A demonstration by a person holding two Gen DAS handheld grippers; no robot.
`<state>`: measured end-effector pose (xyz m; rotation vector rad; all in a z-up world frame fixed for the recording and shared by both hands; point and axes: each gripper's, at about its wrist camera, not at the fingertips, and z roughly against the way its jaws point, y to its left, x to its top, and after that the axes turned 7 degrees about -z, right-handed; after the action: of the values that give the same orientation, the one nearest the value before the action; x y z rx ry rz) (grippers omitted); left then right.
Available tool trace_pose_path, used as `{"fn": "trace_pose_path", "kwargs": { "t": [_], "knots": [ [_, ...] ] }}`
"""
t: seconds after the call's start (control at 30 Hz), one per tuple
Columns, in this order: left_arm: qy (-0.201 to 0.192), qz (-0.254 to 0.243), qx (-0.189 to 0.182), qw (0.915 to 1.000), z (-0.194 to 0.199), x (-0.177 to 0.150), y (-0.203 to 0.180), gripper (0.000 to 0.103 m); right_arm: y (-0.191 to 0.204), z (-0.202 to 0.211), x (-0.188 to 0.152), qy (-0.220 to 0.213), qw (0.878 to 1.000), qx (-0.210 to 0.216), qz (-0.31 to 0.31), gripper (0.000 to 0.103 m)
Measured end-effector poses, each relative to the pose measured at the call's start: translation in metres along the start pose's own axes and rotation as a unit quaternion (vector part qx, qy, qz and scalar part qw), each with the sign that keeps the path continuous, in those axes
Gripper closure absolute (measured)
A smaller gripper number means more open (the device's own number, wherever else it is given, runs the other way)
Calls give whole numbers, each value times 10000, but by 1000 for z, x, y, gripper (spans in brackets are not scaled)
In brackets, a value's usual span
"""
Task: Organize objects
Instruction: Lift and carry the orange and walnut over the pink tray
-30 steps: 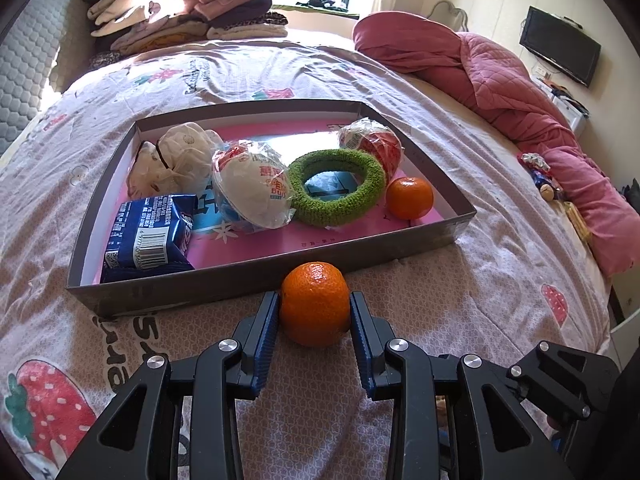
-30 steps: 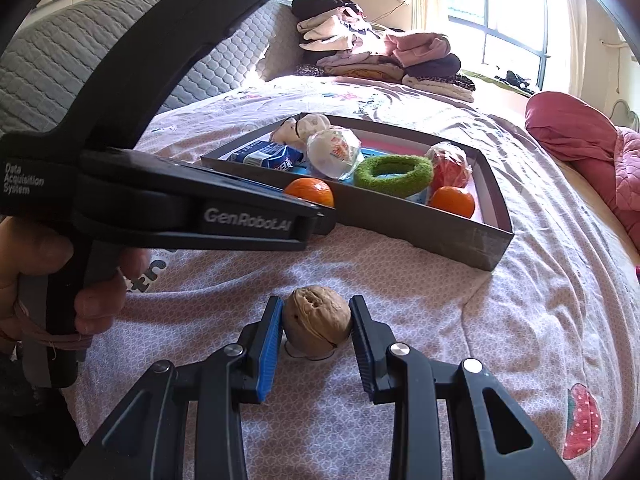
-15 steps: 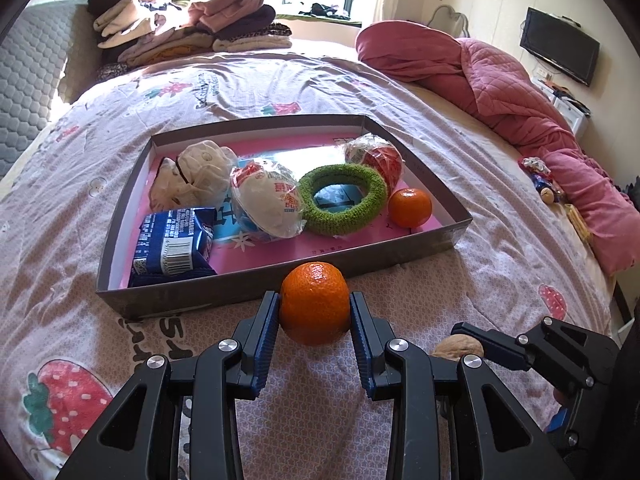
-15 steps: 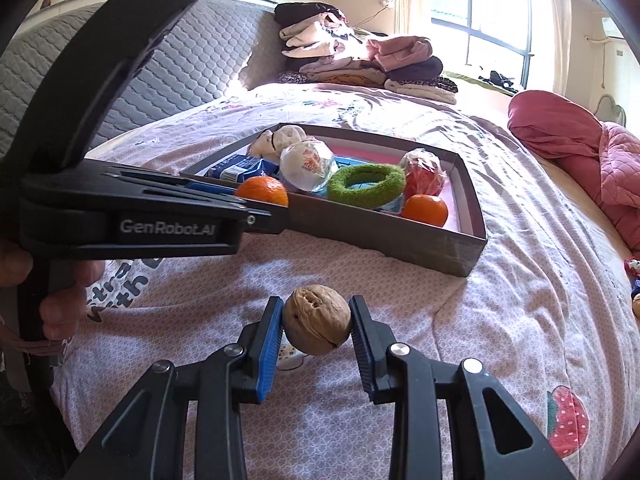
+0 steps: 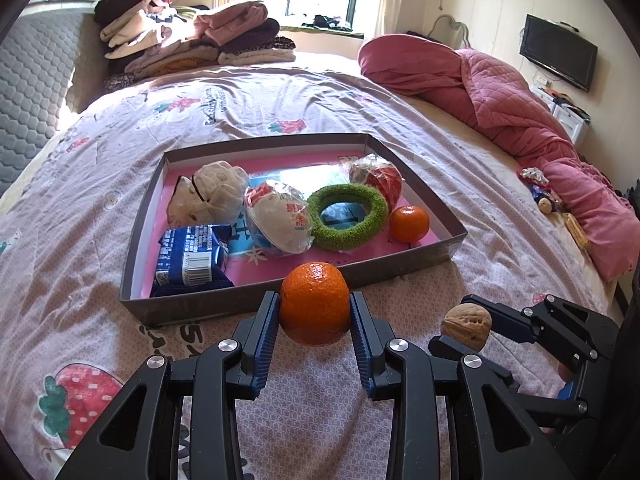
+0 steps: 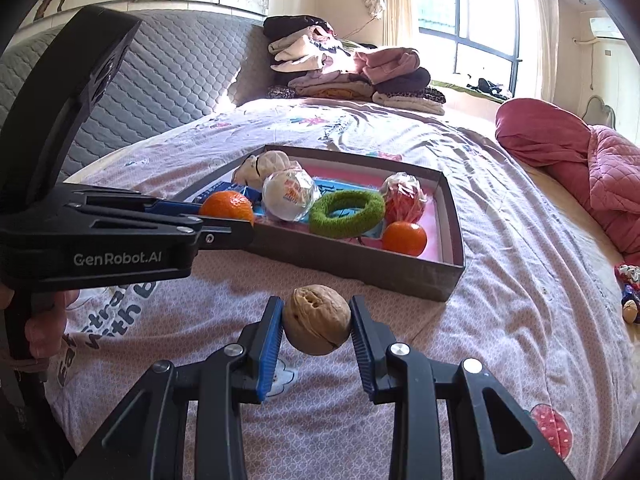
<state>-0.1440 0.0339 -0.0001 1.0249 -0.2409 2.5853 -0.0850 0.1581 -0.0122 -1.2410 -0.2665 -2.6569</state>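
My left gripper (image 5: 314,312) is shut on an orange tangerine (image 5: 314,303) and holds it above the bed, just short of the near wall of a grey box (image 5: 192,311) with a pink floor. My right gripper (image 6: 317,320) is shut on a walnut (image 6: 317,320) and holds it above the bed in front of the box (image 6: 360,270). The walnut also shows in the left wrist view (image 5: 466,326). The box holds a second tangerine (image 5: 409,223), a green ring (image 5: 349,216), a blue packet (image 5: 193,259), wrapped balls and a white mask.
The box lies on a bed with a pink patterned sheet (image 5: 80,320). A red quilt (image 5: 520,120) lies along the right side. Folded clothes (image 5: 192,40) are stacked at the far end. Small items (image 6: 630,292) lie at the bed's right edge.
Both grippers have lifted and pulled back from the box, each keeping its hold. The right gripper with the walnut has come into the left wrist view.
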Motion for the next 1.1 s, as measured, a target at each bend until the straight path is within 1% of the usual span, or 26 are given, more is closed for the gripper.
{"fn": "trace_pose_path", "kwargs": {
  "t": [0.17, 0.53, 0.9, 1.1],
  "knots": [
    [-104, 4, 86, 9999, 7, 2, 3, 67, -2, 6, 8, -132, 9999, -8, -27, 69],
    [-271, 62, 123, 9995, 22, 9, 10, 67, -4, 18, 20, -346, 9994, -59, -64, 69],
    [-537, 174, 210, 9982, 39, 19, 22, 67, -2, 32, 47, -699, 9975, -116, 19, 69],
    [-614, 176, 284, 9976, 44, 25, 29, 67, -2, 33, 59, -796, 9967, -102, 90, 69]
  ]
}}
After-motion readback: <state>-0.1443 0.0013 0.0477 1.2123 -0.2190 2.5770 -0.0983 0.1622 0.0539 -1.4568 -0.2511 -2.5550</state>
